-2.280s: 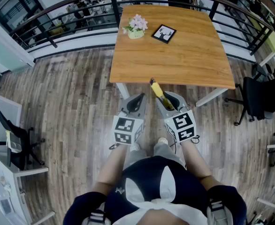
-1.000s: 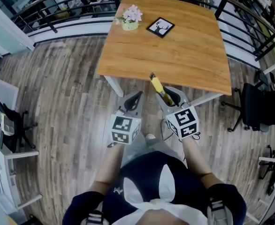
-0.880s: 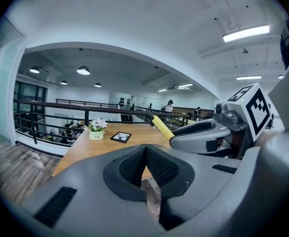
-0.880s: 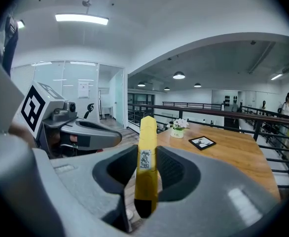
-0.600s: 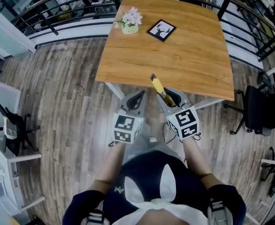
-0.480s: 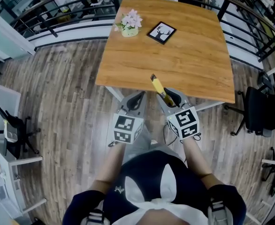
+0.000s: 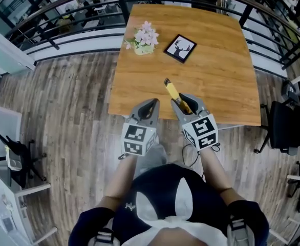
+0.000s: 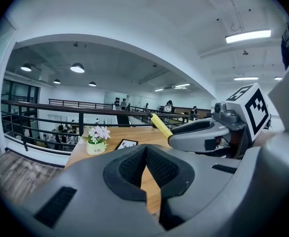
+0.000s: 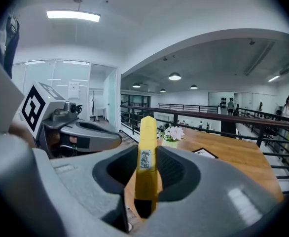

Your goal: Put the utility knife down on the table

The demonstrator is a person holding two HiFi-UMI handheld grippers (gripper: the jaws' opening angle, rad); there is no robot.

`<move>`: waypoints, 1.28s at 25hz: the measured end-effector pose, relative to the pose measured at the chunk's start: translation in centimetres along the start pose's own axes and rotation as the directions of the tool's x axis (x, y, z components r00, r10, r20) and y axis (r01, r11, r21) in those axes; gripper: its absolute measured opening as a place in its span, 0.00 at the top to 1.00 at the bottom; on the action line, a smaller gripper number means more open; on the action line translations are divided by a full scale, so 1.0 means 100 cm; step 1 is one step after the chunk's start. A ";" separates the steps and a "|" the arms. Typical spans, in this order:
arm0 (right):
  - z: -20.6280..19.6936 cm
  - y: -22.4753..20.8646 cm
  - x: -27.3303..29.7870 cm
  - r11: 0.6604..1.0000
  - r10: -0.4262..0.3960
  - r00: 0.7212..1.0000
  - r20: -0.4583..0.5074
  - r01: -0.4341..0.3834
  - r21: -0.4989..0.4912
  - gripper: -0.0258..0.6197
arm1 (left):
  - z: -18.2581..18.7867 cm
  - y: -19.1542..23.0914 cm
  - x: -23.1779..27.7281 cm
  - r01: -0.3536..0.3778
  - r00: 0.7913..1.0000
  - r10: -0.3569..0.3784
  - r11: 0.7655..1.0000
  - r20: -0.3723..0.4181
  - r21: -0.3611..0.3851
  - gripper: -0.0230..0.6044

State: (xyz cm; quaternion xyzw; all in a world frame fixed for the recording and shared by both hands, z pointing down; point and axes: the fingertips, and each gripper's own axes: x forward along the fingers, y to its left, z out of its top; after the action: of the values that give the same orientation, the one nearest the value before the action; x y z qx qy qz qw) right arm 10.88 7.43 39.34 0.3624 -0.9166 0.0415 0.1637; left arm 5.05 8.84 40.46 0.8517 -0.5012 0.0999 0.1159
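Note:
My right gripper (image 7: pixel 180 99) is shut on a yellow utility knife (image 7: pixel 170 89), which sticks out forward past the jaws over the near part of the wooden table (image 7: pixel 216 86). In the right gripper view the knife (image 9: pixel 147 132) stands upright between the pads of the right gripper (image 9: pixel 147 153). My left gripper (image 7: pixel 153 103) hangs beside it at the table's near edge, jaws together and empty. In the left gripper view the left gripper (image 8: pixel 146 147) has its tips touching, and the knife (image 8: pixel 160 125) shows to the right.
A small pot of pink flowers (image 7: pixel 145 39) and a framed deer picture (image 7: pixel 179 47) stand at the table's far side. A black railing (image 7: pixel 63 19) runs behind the table. A black chair (image 7: pixel 288 122) stands at the right, on the wood floor.
The person has stepped toward the table. Both grippers, earlier over the floor in front of it, now reach over its near edge. The knife stays gripped.

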 end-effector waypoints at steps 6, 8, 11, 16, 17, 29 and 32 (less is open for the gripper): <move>0.024 -0.018 0.048 0.999 -0.033 0.999 0.010 0.033 0.001 0.77 | 0.015 0.049 0.022 0.024 1.000 -0.023 1.000 -0.008 0.012 0.94; 0.032 -0.023 0.062 0.999 -0.045 0.999 0.016 0.045 -0.002 0.77 | 0.021 0.065 0.028 0.025 1.000 -0.025 1.000 -0.001 0.014 0.94; 0.039 -0.030 0.077 0.998 -0.067 0.998 0.019 0.067 -0.002 0.77 | 0.024 0.085 0.036 0.031 1.000 -0.031 0.999 0.002 0.014 0.94; 0.041 -0.040 0.098 0.995 -0.103 0.994 0.023 0.103 0.013 0.77 | 0.022 0.104 0.047 0.061 0.998 -0.061 0.998 -0.007 0.030 0.94; 0.041 -0.041 0.101 0.994 -0.108 0.994 0.023 0.108 0.017 0.77 | 0.021 0.107 0.050 0.065 0.998 -0.064 0.998 -0.009 0.026 0.94; 0.041 -0.069 0.140 0.991 -0.132 0.991 -0.018 0.133 0.028 0.77 | 0.025 0.145 0.090 0.091 0.995 -0.091 0.996 -0.031 -0.002 0.94; 0.040 -0.075 0.154 0.992 -0.125 0.992 -0.029 0.126 0.022 0.77 | 0.027 0.159 0.099 0.085 0.996 -0.085 0.996 -0.031 -0.007 0.94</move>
State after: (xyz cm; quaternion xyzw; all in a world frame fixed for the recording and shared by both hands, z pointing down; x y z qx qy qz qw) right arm 4.38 -8.87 40.34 0.4207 -0.8891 0.0472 0.1744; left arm -4.01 -7.64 42.27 0.8703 -0.4629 0.1067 0.1299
